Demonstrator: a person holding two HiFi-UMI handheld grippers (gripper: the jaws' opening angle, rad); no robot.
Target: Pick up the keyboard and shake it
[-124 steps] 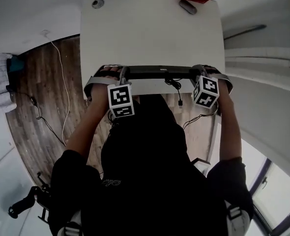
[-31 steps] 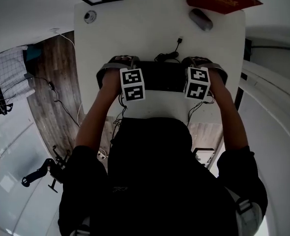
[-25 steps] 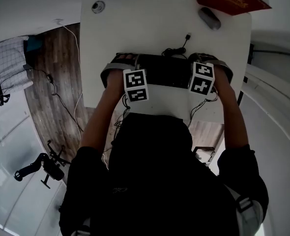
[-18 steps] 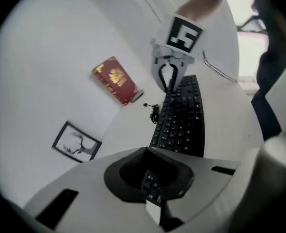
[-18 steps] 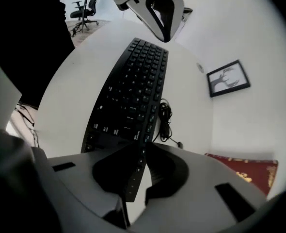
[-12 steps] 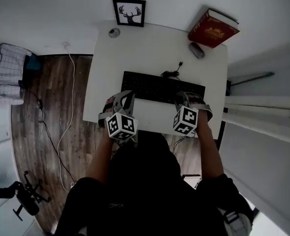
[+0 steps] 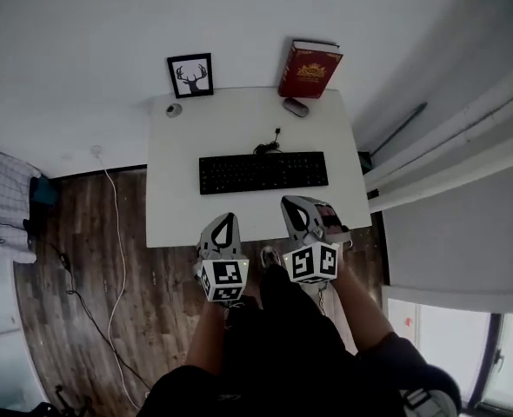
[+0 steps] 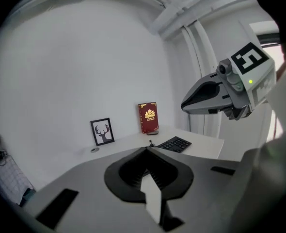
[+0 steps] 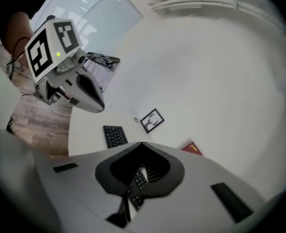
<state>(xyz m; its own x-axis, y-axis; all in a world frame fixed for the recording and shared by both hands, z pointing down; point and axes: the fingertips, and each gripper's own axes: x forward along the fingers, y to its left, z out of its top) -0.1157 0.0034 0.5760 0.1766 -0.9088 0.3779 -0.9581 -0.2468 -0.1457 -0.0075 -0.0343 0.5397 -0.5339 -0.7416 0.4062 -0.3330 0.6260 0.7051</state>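
Keyboard on desk — left tool, right tool closed.

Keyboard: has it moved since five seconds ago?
Yes. The keyboard was held at the near edge of the table; now it lies flat farther in, toward the red book.

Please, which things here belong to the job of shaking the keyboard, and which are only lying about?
For the job: keyboard on the table; left claw and right claw, both shut, holding nothing.

Lying about: red book; framed deer picture; mouse; small round object.
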